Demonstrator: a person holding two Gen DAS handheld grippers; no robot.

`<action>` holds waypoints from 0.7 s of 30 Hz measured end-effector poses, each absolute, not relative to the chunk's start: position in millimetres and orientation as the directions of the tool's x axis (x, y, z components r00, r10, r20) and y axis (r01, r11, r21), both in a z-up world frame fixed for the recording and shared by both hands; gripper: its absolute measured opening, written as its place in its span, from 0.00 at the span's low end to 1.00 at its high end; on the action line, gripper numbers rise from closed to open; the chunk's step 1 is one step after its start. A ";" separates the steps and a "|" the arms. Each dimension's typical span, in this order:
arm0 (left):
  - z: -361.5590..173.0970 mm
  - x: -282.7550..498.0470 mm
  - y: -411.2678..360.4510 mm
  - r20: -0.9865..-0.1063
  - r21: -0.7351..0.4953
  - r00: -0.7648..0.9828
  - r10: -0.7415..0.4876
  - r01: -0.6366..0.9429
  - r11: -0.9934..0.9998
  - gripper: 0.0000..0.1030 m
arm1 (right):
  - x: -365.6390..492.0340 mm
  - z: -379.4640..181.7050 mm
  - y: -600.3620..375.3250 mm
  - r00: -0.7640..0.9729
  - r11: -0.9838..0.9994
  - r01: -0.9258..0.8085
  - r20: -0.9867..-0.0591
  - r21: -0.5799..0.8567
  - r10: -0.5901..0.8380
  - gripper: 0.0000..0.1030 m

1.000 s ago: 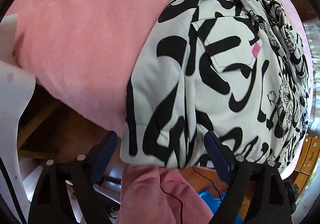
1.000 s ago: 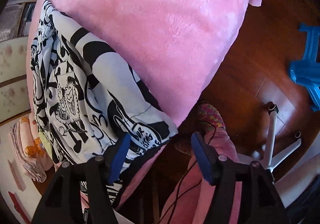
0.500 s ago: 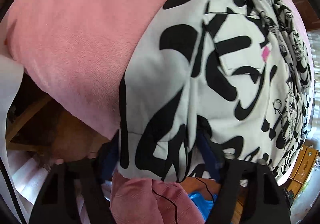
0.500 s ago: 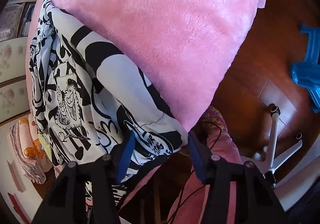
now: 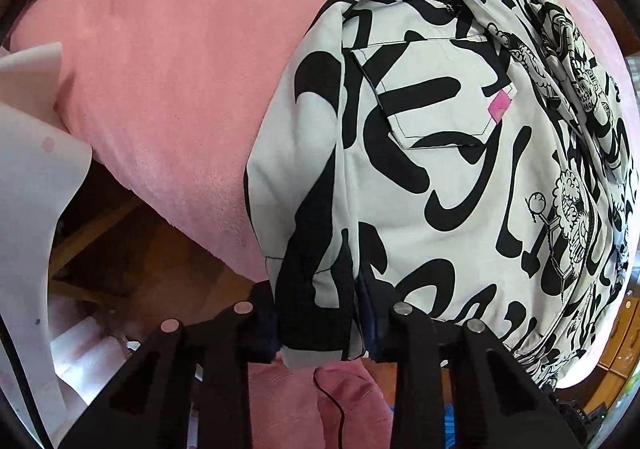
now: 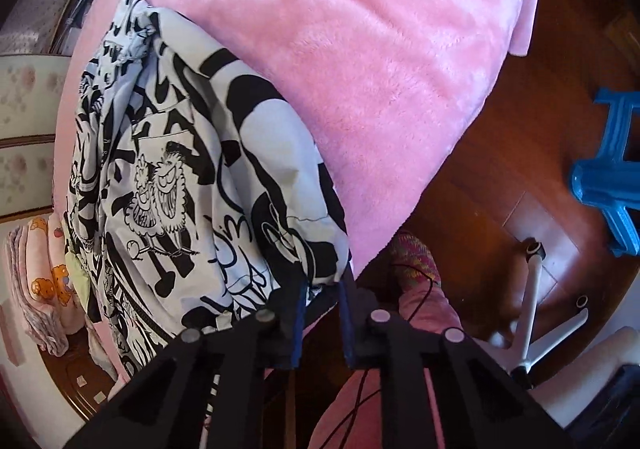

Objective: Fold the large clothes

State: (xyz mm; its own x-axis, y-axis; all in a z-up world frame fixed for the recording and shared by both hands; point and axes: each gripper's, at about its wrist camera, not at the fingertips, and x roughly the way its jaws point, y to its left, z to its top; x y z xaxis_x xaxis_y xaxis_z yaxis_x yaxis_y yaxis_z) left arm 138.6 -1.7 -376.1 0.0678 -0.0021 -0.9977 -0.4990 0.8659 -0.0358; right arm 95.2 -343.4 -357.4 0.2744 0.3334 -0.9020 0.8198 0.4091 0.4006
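A white garment with black graffiti print lies on a pink fleece-covered surface and hangs over its near edge. It has a chest pocket with a small pink tag. My left gripper is shut on the garment's near hem corner. In the right wrist view the same garment lies along the left of the pink surface. My right gripper is shut on the garment's other near corner, with cloth bunched between its blue pads.
Dark wooden floor lies below the pink surface's edge. A blue plastic stool and a white chair base stand at the right. Folded pink bedding is stacked at the left. White sheeting hangs at the left wrist view's left edge.
Both grippers moved in onto the garment's near hem and closed on it. They were open one second ago; now each pinches a corner of the cloth.
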 end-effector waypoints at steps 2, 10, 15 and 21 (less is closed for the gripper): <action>-374.4 143.9 -0.1 -0.998 -0.039 0.058 -0.011 -0.507 0.861 0.28 | 94.4 -356.6 -342.2 0.279 0.410 0.821 -0.906 0.397 0.319 0.13; -375.4 139.9 11.2 -0.997 -0.070 0.064 -0.044 -0.511 0.857 0.28 | 110.2 -377.8 -346.1 0.179 0.490 0.804 -0.923 0.337 0.341 0.23; -375.7 138.8 12.4 -0.998 -0.058 0.056 -0.035 -0.491 0.869 0.28 | 113.2 -383.2 -355.2 0.167 0.496 0.803 -0.924 0.330 0.344 0.27; -376.8 141.7 10.7 -0.998 -0.061 0.054 -0.039 -0.491 0.869 0.29 | 118.6 -390.6 -364.1 0.170 0.523 0.785 -0.928 0.331 0.332 0.37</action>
